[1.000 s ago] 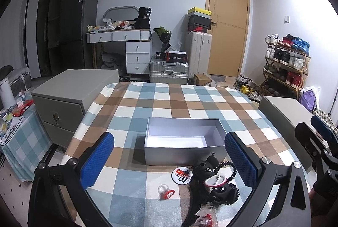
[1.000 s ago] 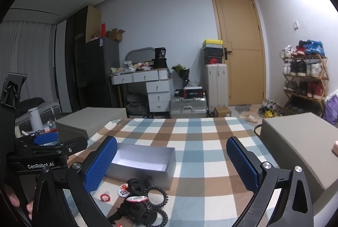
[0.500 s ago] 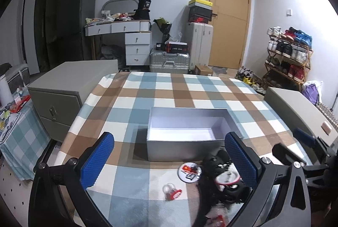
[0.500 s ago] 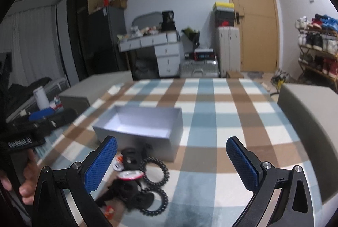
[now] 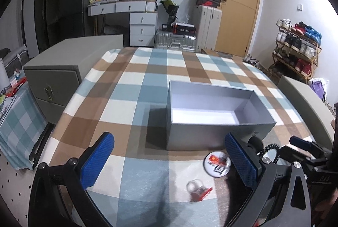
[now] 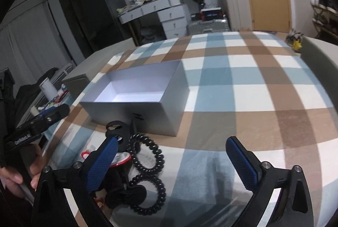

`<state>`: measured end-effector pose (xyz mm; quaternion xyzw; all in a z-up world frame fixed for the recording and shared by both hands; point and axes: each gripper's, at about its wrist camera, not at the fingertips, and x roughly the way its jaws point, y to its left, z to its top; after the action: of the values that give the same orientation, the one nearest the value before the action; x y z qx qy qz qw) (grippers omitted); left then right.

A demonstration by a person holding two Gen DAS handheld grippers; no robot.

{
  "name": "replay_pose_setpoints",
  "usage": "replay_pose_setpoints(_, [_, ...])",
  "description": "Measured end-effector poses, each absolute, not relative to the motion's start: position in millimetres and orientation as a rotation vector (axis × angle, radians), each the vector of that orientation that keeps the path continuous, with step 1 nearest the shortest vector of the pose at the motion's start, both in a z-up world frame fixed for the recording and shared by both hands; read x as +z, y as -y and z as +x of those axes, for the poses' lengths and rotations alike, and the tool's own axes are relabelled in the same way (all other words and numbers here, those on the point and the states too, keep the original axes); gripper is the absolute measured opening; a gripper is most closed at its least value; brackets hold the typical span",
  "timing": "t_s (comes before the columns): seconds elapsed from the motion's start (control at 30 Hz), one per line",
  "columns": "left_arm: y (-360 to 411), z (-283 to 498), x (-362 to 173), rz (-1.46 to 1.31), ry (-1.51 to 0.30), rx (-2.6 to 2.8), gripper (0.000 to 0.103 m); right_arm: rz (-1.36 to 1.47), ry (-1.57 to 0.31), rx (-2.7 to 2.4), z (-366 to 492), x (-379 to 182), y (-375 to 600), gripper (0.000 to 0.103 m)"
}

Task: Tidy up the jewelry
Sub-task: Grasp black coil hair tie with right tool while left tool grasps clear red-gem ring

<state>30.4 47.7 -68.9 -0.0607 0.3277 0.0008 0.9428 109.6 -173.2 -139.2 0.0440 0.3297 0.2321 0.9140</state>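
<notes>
An open, empty grey box [image 5: 211, 136] [image 6: 135, 112] stands on the checked tablecloth. In front of it lies a small pile. It holds a round white badge [image 5: 216, 164], a clear ring with a red base [image 5: 198, 188], black spiral hair ties [image 6: 147, 155] and a black clip [image 6: 117, 129]. My left gripper [image 5: 169, 161] hovers open over the cloth left of the pile, holding nothing. My right gripper [image 6: 173, 163] is open too, its left finger over the hair ties. Each gripper shows at the edge of the other's view.
A grey cabinet [image 5: 63, 62] stands by the table's left side and another [image 5: 300, 96] by its right. A person's hand [image 6: 12, 176] holds the left gripper. Desk, suitcases, door and shoe rack are far behind.
Both grippers have tilted down and come closer to the table. The box and pile now look larger. The left view has shifted left, so the pile sits at its right.
</notes>
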Motion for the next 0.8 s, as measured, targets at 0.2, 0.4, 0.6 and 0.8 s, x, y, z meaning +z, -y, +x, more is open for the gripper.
replay_pose_setpoints(0.2, [-52,30,-77,-0.133,-0.709,-0.038,0.102,0.088,-0.716,0.563,113,-145,163,0.071])
replay_pose_setpoints(0.4, [-58,30,-83,-0.161,-0.758,-0.095,0.102,0.098,-0.776,0.617,118,-154,160,0.009])
replay_pose_setpoints(0.6, [-62,31,-87,-0.190,-0.813,-0.140,0.102,0.093,-0.713,0.638,108,-146,165,0.008])
replay_pose_setpoints(0.8, [-67,29,-90,-0.205,-0.852,-0.169,0.102,0.111,-0.666,0.620,103,-136,173,0.008])
